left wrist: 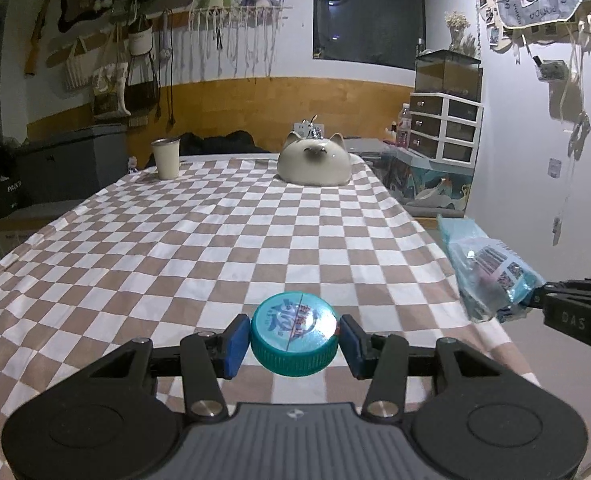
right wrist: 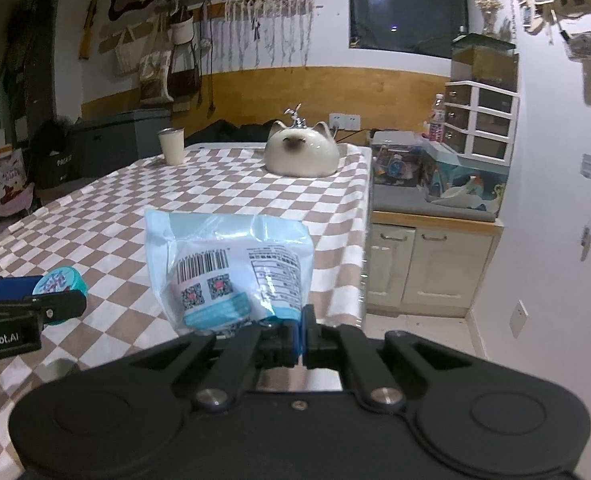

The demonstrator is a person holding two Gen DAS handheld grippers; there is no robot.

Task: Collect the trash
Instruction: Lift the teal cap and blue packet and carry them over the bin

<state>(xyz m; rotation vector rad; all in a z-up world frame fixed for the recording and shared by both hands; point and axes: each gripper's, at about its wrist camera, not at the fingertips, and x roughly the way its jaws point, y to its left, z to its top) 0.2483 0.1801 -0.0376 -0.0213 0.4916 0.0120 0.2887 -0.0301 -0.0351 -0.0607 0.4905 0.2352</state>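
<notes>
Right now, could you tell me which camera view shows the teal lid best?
The left wrist view: the teal lid sits centred and close, clamped between the left gripper's blue pads, its printed top fully visible. The right wrist view shows only a sliver of the teal lid at the left edge, partly hidden by that gripper.

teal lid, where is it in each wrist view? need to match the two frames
Left wrist: the teal lid sits bottom centre, clamped between the blue pads of the left hand-held gripper.
Right wrist: lid at the far left edge, partly hidden behind that gripper's finger.
Shared landmark: the cat-shaped ceramic piece at the far end of the checkered tablecloth.
</notes>
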